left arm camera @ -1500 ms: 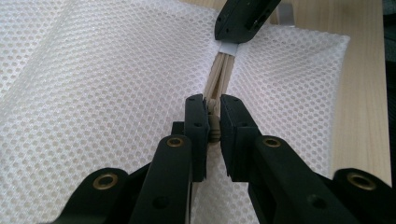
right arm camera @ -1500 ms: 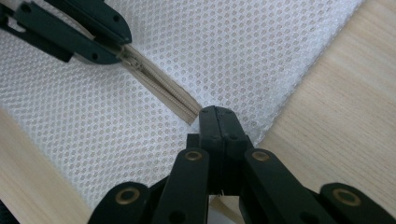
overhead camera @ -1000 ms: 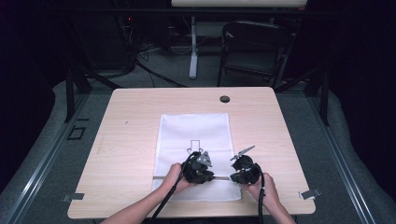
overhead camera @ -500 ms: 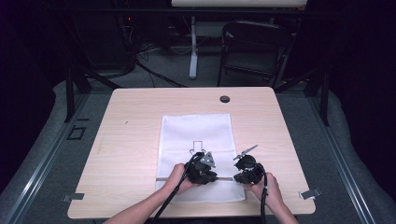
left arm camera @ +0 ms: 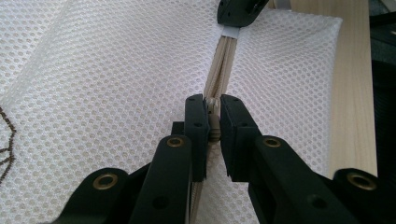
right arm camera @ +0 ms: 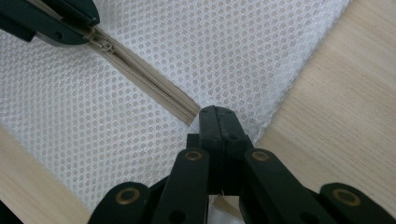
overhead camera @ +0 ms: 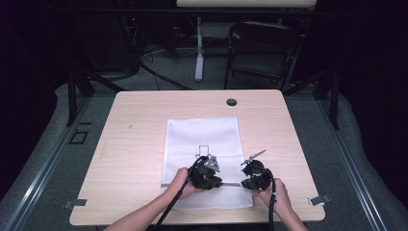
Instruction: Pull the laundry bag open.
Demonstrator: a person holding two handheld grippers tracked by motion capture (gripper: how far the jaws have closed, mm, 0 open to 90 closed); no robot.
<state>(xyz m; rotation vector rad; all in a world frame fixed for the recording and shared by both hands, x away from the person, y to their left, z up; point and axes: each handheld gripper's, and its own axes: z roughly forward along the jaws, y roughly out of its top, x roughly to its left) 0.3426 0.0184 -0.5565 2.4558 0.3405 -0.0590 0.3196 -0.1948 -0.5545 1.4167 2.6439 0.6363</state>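
Mesh bag (overhead camera: 202, 144) in white is laid flat on the table (overhead camera: 134, 144), nearer the front edge than the back, and its beige zipper (right arm camera: 149, 88) runs across its near end. The zipper's slider (left arm camera: 214, 122) is clamped between the jaws of the left gripper (left arm camera: 213, 116), which are pressed together on it. The jaws of the right gripper (right arm camera: 217, 122) are closed tight at the zipper's end, where a bit of the bag's mesh seems to be pinched between them. Both grippers are seen side by side in the high view, close to the table's front edge, with the person's hands behind them. A small dark grommet (overhead camera: 232, 102) is set into the tabletop near the back edge, well apart from the bag.
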